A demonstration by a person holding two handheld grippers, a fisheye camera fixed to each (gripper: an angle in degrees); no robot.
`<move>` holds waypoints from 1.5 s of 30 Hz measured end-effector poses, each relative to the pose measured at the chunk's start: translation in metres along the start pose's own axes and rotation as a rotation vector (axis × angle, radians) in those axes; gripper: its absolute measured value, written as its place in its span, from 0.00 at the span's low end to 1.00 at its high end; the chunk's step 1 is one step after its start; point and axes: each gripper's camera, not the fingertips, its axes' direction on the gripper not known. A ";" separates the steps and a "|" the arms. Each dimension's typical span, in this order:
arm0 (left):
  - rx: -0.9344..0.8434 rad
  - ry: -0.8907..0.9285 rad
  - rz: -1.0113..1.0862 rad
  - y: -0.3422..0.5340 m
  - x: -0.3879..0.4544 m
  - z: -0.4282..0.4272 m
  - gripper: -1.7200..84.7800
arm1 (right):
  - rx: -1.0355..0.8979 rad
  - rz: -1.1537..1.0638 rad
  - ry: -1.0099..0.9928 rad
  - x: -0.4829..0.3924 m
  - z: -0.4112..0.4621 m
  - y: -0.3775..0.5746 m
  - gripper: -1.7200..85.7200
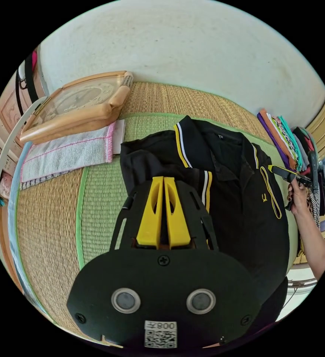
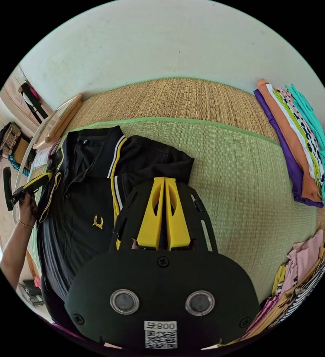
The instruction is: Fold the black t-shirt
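The black t-shirt (image 1: 240, 215), with a collar and yellow and white trim, lies front up on a woven mat (image 1: 47, 223). In the left gripper view, my left gripper (image 1: 163, 179) is shut at one sleeve, whose striped cuff (image 1: 207, 186) hangs beside the jaws. A hand holds my right gripper (image 1: 274, 169) at the far sleeve, its tip at the yellow-edged cuff. In the right gripper view, the right gripper (image 2: 164, 179) is shut at its sleeve of the shirt (image 2: 80, 212). There the left gripper (image 2: 46, 177) meets the other cuff, which is lifted open.
A wooden-framed clock (image 1: 77, 106) rests on a white cloth with pink edging (image 1: 66, 154) at one end of the mat (image 2: 237, 178). A stack of folded colourful clothes (image 2: 300, 145) lines the other end, with a looser pile (image 2: 303, 267) nearer. A pale wall runs behind.
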 end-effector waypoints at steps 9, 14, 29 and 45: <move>-0.011 0.081 -0.018 0.017 -0.010 -0.062 0.02 | -0.030 -0.013 -0.042 0.008 -0.022 0.016 0.02; -0.026 0.156 0.032 0.059 0.003 -0.113 0.02 | -0.010 -0.097 -0.164 -0.005 -0.055 0.059 0.02; -0.040 0.273 -0.061 0.134 0.011 -0.242 0.02 | -0.070 -0.093 -0.235 0.005 -0.104 0.156 0.02; 0.820 0.152 0.191 0.332 0.103 -0.732 0.02 | 0.692 -0.171 -0.205 -0.008 -0.494 0.414 0.02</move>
